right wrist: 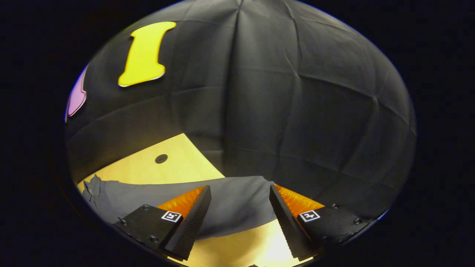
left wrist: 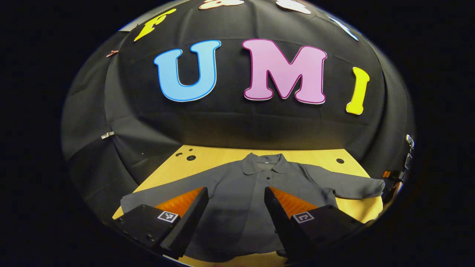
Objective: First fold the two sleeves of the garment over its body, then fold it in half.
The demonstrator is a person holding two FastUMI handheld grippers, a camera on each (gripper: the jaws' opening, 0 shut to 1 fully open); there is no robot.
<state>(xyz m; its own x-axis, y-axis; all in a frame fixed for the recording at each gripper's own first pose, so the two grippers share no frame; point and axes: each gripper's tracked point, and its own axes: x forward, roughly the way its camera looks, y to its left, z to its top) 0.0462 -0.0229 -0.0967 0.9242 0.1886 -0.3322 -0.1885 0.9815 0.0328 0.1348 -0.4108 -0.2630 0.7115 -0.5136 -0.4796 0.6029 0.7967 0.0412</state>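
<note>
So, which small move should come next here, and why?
Probably lower the right gripper onto the sleeve lying between its open fingers and close on it. The shirt lies flat on the table with both sleeves spread out, so no fold is made yet, and the left gripper hangs open over the body.

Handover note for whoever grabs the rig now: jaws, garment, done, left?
Left gripper: jaws open, empty, above the body of the grey shirt.
Right gripper: jaws open, empty, facing the shirt's sleeve near the table's edge.
Shirt lies spread flat on the wooden table, collar toward the booth wall, both sleeves stretched out to the sides.
Done: nothing folded.
Left: fold each sleeve over the body, then fold the shirt in half.
</note>
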